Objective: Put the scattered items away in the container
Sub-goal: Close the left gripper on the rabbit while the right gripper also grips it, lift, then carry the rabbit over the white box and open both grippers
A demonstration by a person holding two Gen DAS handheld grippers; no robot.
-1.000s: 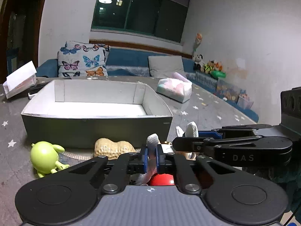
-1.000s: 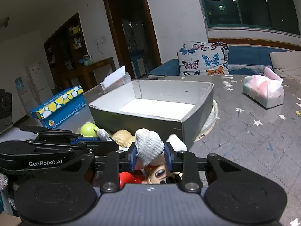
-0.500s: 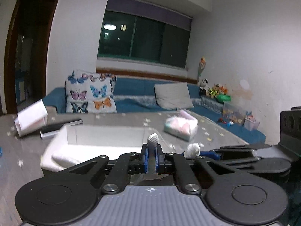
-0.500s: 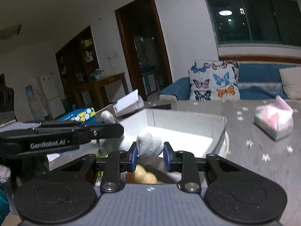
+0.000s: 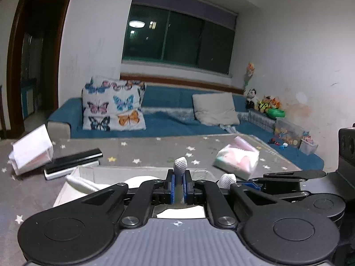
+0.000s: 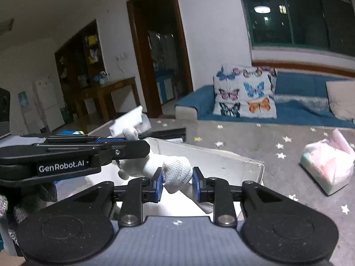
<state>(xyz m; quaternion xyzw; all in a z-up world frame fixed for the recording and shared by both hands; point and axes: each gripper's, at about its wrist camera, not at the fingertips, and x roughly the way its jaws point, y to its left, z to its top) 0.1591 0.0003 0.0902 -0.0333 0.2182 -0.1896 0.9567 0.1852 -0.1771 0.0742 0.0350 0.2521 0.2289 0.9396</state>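
Left hand-held gripper [image 5: 179, 182] clamped on a white knitted toy [image 5: 180, 166] above the box [image 5: 66, 188]. Right hand-held gripper [image 6: 177, 180] clamped on it too; doorway [image 6: 159, 55] visible only there.

Both grippers share one build. The left gripper [image 5: 179, 188] has matte black linkage arms with silver screw heads, two round black discs over a ribbed grey housing marked with a small crosshair, and blue pads on its jaws. The right gripper [image 6: 177, 180] matches. White "GenRobot.AI" lettering marks the left gripper's side.
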